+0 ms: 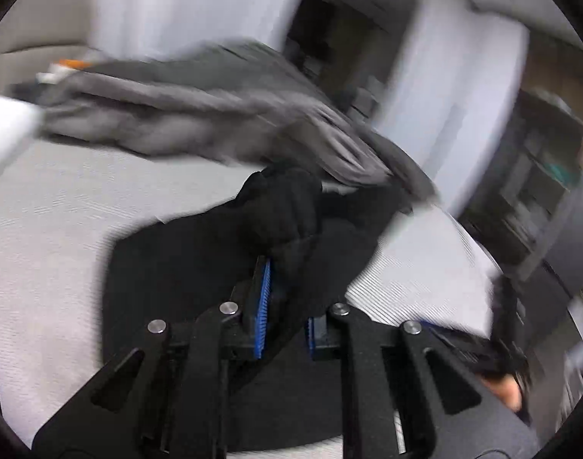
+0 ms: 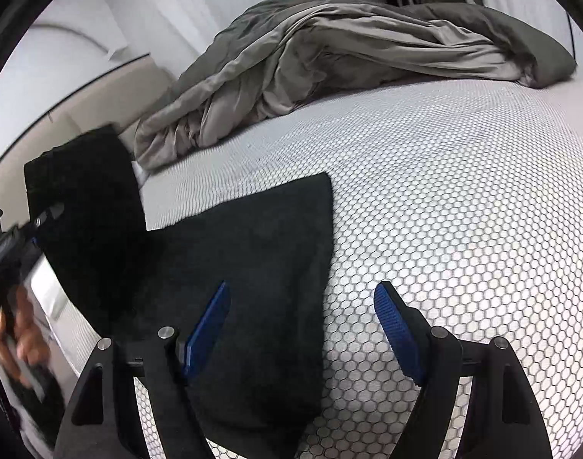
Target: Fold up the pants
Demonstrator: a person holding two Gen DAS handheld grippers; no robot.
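The left gripper (image 1: pixel 287 306) was clamped on a raised fold of the black pants (image 2: pixel 253 252), which lay on the mattress (image 2: pixel 463 210) (honeycomb-patterned). The right gripper (image 2: pixel 303 317) hung above them, jaws apart, holding nothing.

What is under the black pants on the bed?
The black pants lie on a honeycomb-patterned mattress cover. Whatever lies directly beneath the fabric is covered and cannot be seen.

Black pants (image 2: pixel 245 237) are showing solid and dark against the mattress (image 2: pixel 463 199), which is wearing a white-and-grey honeycomb print; beyond the pants a grey duvet (image 2: pixel 329 53) is lying two-toned, and blue pads (image 2: pixel 396 325) are flashing on the black right gripper (image 2: pixel 303 329)
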